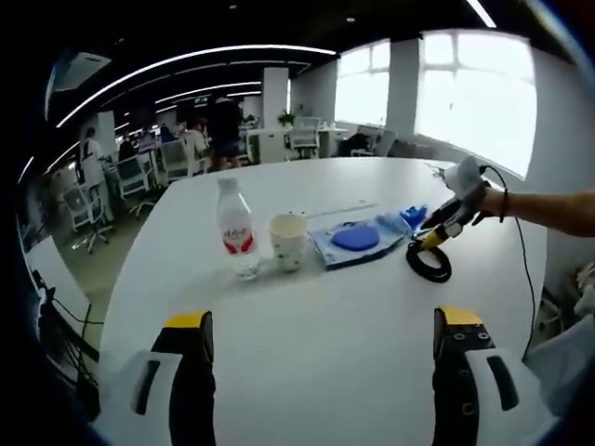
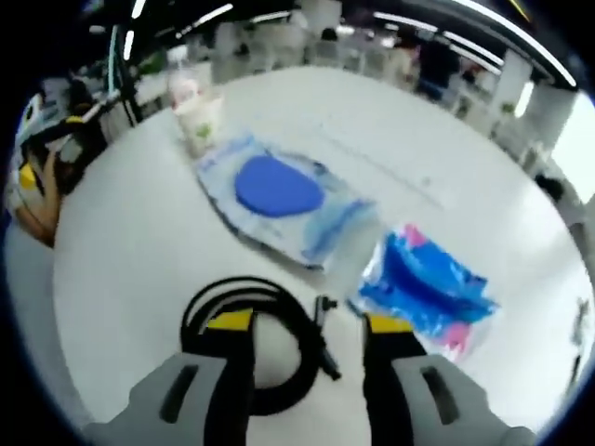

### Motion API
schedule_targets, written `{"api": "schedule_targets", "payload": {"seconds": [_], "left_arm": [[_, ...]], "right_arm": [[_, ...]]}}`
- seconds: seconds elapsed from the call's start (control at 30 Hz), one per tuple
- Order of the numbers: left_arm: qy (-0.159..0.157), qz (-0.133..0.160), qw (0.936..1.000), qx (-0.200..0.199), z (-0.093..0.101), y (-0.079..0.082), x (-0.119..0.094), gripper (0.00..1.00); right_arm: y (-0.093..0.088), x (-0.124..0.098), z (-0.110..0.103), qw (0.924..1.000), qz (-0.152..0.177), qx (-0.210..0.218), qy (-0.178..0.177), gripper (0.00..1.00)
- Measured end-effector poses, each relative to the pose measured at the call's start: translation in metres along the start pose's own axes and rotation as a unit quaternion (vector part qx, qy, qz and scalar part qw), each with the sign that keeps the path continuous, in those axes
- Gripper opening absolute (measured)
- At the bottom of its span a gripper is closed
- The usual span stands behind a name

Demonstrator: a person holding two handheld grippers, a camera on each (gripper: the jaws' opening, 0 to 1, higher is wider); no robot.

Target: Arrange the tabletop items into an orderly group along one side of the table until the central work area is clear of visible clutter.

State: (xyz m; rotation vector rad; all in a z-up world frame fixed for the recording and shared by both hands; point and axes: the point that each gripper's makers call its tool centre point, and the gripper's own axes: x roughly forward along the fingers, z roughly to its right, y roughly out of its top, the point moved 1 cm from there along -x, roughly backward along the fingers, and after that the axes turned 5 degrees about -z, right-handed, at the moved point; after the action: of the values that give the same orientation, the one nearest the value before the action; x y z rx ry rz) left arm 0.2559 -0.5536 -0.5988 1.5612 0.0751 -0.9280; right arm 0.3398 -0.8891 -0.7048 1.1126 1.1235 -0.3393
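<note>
your right gripper (image 2: 311,336): jaws wide apart, nothing between them, set low over the coiled black cable (image 2: 251,344). the left jaw lies over the loop; the cable's plug end sits in the gap between the jaws. whether either jaw touches the cable, you cannot tell.

your left gripper (image 1: 321,330): jaws spread wide, holding nothing, hovering over a bare stretch of the white table (image 1: 316,307), well back from the items.

items, near to far in the right gripper view:
- coiled black cable: under the jaws, nearest the table edge.
- blue crinkled packet (image 2: 428,283): just beyond the right jaw, beside the cable.
- clear pouch with a blue round pad inside (image 2: 279,190): farther out, mid-table.
- paper cup (image 2: 200,119): past the pouch, close to it.
- water bottle with red label (image 2: 183,84): just behind the cup.

step in hand, as judged: taking up the cable, with the items already lying in a loose row.

next move calls for: you centre a strand of the loop between the jaws, close on it, then carry it toward the row without dragging the blue crinkled packet along.
</note>
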Motion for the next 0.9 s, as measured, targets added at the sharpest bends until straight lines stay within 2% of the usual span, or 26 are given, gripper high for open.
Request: {"api": "schedule_targets", "payload": {"seconds": [0.27,0.47,0.57,0.7,0.9], "left_arm": [[-0.008,0.005,0.9999,-0.008,0.001,0.001,-0.001,1.00],[-0.012,0.009,0.9998,-0.015,0.002,0.002,-0.003,1.00],[-0.017,0.008,0.9997,-0.013,0.004,0.002,-0.003,1.00],[-0.018,0.010,0.9997,-0.011,0.006,0.003,-0.005,1.00],[-0.022,0.007,0.9997,-0.010,0.008,0.002,-0.007,1.00]], "right_arm": [[0.007,-0.016,-0.013,0.9979,0.041,0.049,0.015,0.67],[0.015,-0.032,-0.026,0.9935,0.078,0.079,0.026,0.79],[0.018,-0.041,-0.032,0.9924,0.088,0.082,0.026,0.86],[0.022,-0.055,-0.041,0.9879,0.108,0.102,0.044,0.87],[0.025,-0.073,-0.051,0.9865,0.123,0.100,0.042,0.91]]}}
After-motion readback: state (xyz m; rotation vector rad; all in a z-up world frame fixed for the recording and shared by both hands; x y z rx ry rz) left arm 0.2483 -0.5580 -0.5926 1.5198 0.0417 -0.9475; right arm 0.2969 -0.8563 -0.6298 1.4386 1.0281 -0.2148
